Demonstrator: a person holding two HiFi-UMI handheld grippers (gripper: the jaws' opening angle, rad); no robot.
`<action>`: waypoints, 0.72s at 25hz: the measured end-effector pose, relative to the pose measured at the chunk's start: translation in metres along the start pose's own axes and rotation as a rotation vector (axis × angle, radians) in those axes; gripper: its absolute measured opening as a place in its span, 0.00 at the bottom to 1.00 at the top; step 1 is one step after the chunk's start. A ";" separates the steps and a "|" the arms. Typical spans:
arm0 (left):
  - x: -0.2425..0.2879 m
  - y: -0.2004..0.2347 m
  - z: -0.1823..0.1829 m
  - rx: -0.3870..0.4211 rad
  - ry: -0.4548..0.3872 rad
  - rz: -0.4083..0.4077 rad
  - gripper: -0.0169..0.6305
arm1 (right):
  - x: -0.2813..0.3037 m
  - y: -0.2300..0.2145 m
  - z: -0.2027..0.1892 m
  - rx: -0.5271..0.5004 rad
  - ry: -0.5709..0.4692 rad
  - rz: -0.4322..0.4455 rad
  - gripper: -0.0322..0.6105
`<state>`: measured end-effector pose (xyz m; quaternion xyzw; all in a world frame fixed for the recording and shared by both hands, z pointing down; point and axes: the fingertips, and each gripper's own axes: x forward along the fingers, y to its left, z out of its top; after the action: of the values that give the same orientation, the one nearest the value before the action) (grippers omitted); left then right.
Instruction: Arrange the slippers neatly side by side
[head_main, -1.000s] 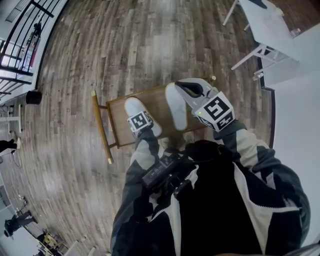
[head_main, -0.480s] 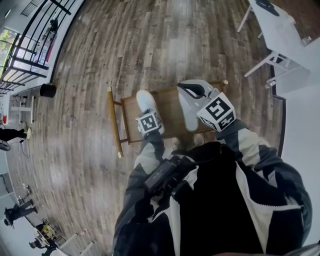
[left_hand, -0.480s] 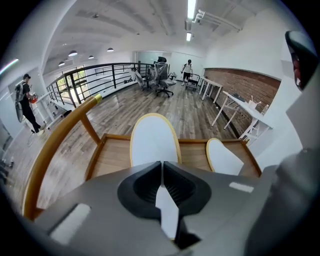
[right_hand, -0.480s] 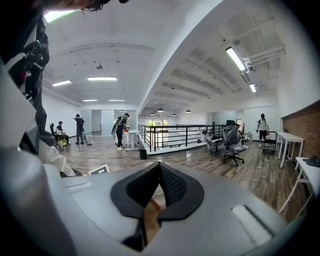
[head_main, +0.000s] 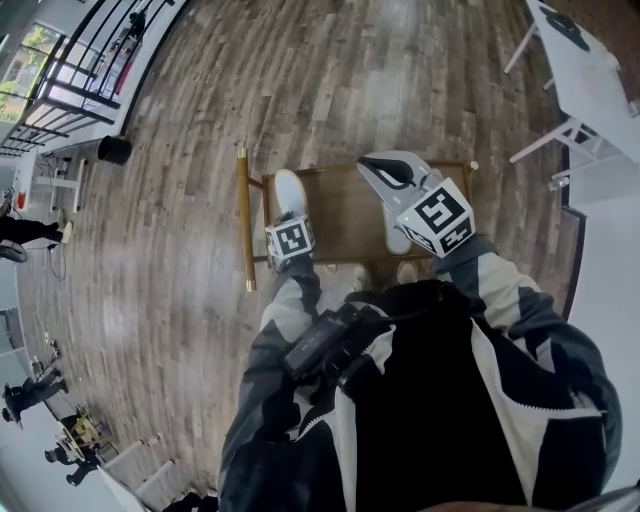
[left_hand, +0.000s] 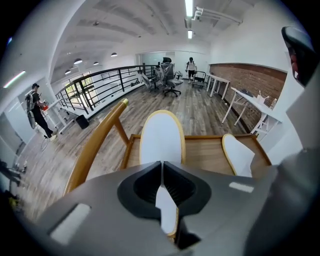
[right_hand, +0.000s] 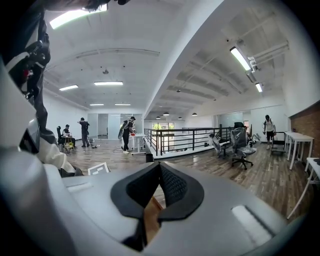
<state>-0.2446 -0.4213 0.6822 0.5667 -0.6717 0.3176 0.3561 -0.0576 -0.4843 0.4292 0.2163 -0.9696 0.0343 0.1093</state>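
Left gripper view puts us right over the work: the left gripper (left_hand: 161, 167) has its jaws drawn together at the tips with nothing pinched between them. The white showing through the gap behind the tips is the left slipper (left_hand: 161, 135) lying below on the seat, not something held. Our right gripper (right_hand: 159, 167) is likewise closed tight and carries nothing. It points out across the room rather than down, with only a sliver of wood showing beneath its jaws. Moving outward, both slippers rest flat on the wooden chair seat (left_hand: 205, 152), running lengthwise away from us. The left slipper sits near the curved back rail (left_hand: 95, 147) and the right slipper (left_hand: 239, 156) lies toward the opposite edge, with a broad strip of bare wood between them. The right one seems to lean a little toward its mate, though the wide lens may exaggerate that. We judge the task mostly done — the pair shares one surface, faces the same way and lies roughly parallel. A neat side-by-side pair probably wants the gap closed and the right one straightened, so a final nudge may remain. With both tools empty and clear of the slippers, this could equally be the finish — we cannot say which. Counting: two slippers, two grippers, one wooden chair.
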 end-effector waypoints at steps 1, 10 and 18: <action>-0.001 0.005 -0.002 -0.001 0.003 0.010 0.07 | 0.001 0.002 0.000 -0.001 -0.001 0.004 0.05; 0.014 0.031 -0.008 0.008 0.032 0.014 0.07 | 0.014 0.011 -0.002 -0.004 0.010 -0.008 0.05; 0.055 0.021 -0.014 0.074 0.090 -0.031 0.07 | 0.015 -0.002 -0.016 0.001 0.059 -0.068 0.05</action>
<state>-0.2691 -0.4355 0.7352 0.5748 -0.6340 0.3619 0.3697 -0.0665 -0.4903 0.4477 0.2483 -0.9579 0.0373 0.1389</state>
